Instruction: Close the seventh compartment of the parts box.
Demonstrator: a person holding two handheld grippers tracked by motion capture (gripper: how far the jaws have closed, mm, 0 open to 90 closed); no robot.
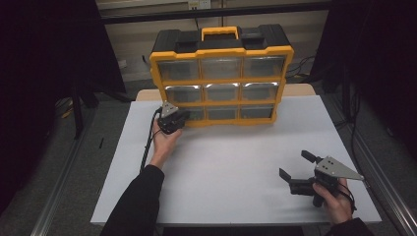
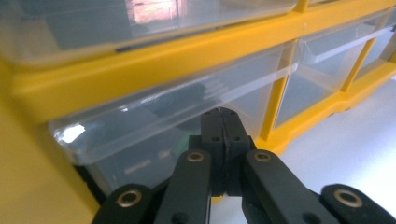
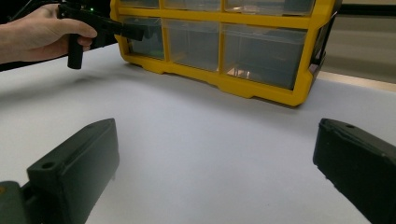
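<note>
White surface [image 1: 236,167] under yellow organizer [image 1: 221,53]. Left gripper [image 2: 219,122] pressed together at its bottom-left drawer [image 2: 154,126], apparently gripping nothing; right gripper [image 1: 296,169] wide open, empty, well before it. Better to hook the drawer lip, then pull straight.

A yellow-and-black plastic organiser case [image 1: 221,73] with nine clear drawers stood upright at the far edge of the white worktop [image 1: 231,172]. The left claw [image 1: 183,118], held in the person's left hand [image 1: 164,140], pressed against the bottom-left drawer [image 1: 195,114]; its jaws could not be made out. The right claw [image 1: 295,165], jaws spread wide, sat near the front right corner, well apart from the case.
</note>
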